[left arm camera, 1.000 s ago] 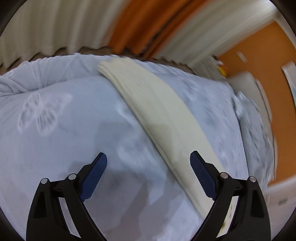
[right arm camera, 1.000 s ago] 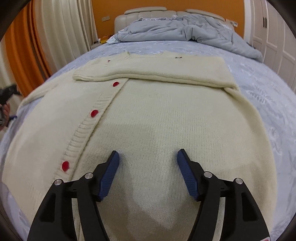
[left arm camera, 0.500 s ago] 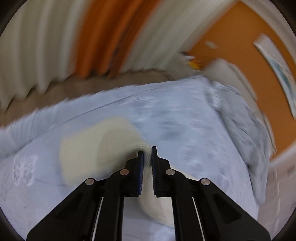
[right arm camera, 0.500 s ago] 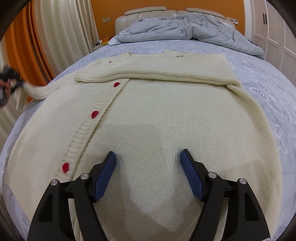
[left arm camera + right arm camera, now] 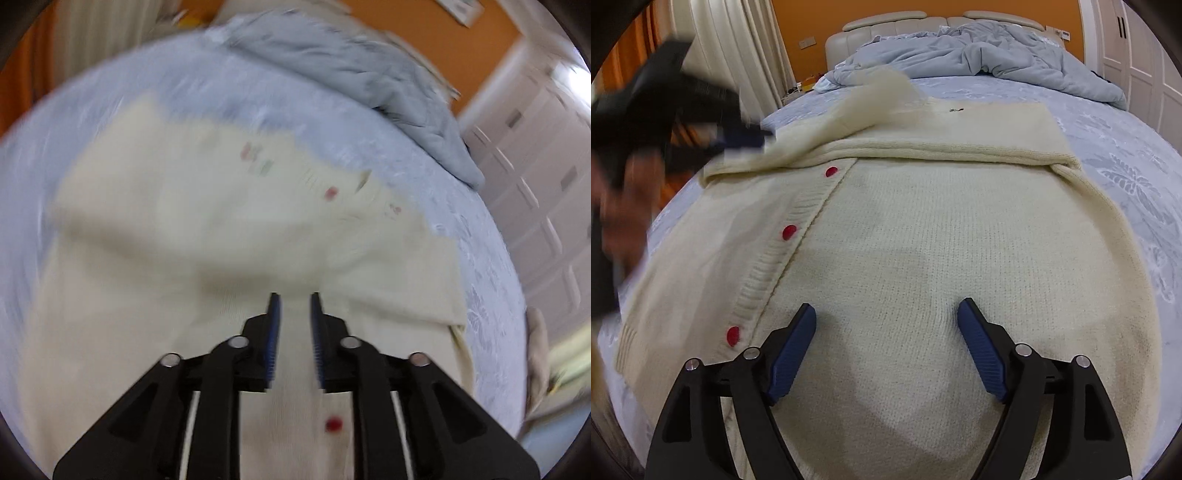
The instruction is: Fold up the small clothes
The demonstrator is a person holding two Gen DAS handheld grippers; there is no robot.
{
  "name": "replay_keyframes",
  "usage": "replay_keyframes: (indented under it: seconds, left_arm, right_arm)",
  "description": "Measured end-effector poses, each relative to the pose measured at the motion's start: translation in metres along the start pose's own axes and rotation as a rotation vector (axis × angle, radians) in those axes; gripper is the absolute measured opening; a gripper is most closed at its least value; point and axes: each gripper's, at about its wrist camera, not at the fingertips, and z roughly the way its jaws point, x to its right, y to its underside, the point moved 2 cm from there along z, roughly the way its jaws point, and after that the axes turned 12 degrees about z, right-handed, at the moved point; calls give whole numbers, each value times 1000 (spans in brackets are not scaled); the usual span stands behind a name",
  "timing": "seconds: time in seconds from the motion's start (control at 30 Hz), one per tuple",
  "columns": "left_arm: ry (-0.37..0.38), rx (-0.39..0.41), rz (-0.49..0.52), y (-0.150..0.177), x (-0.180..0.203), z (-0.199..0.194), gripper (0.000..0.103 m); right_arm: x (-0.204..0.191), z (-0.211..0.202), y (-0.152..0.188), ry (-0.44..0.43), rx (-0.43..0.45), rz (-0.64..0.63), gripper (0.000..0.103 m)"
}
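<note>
The cream knitted cardigan with red buttons (image 5: pixel 923 266) lies flat on the pale blue patterned bedsheet (image 5: pixel 1126 147). The left gripper (image 5: pixel 294 306) has just been opening; its jaws stand slightly parted, and the blurred sleeve (image 5: pixel 871 99) trails ahead of them, so I cannot tell whether it is gripped. The right gripper (image 5: pixel 886 314), which has also just been opening, hovers released above the cardigan's body.

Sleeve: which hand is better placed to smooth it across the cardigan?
Left, probably. The left gripper sits right beside the sleeve, which trails from its tips; its jaws have just been opening, nothing clearly between them.
</note>
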Motion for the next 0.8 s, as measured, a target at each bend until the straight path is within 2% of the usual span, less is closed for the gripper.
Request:
replay_keyframes:
  seconds: [0.03, 0.07, 0.13, 0.23, 0.3, 0.37, 0.47, 0.53, 0.57, 0.6, 0.63, 0.67, 0.7, 0.8]
  left_arm:
    - [16, 7, -55, 6, -9, -3, 35]
    - [25, 26, -133, 9, -26, -11, 40]
    - [25, 67, -207, 3, -52, -24, 46]
    - [-27, 112, -297, -21, -96, -39, 55]
    - [-35, 107, -397, -35, -124, -35, 55]
    - [-20, 125, -509, -37, -147, -33, 55]
    - [29, 150, -644, -34, -174, -30, 52]
    - [45, 142, -690, -30, -182, -24, 43]
    - [50, 137, -705, -28, -184, -19, 39]
    - [51, 135, -707, -27, -184, -18, 26]
    - [47, 136, -702, -26, -184, -18, 14]
    - [38, 152, -692, -27, -183, -20, 13]
    - [36, 169, -685, -28, -179, -24, 12]
    - [62, 205, -639, -40, -171, -32, 11]
  right_arm:
    - [0, 0, -2, -15, -11, 5, 80]
    - [0, -1, -4, -19, -20, 12, 81]
    - [-2, -2, -16, -37, -43, 51, 82]
    - [-1, -2, -56, -98, -22, 172, 83]
    - [4, 12, -95, -129, -40, 289, 85]
    - [17, 36, -127, -118, -60, 423, 85]
    - [30, 71, -156, -95, -72, 520, 86]
    - [29, 95, -162, -77, -107, 543, 87]
    - [27, 99, -163, -61, -107, 538, 83]
    - [22, 101, -168, -49, -99, 514, 72]
    - [17, 100, -171, -60, -95, 484, 8]
    - [9, 102, -180, -135, -125, 452, 9]
    - [2, 95, -187, -182, -118, 436, 4]
    - [-14, 54, -216, -260, 2, 354, 4]
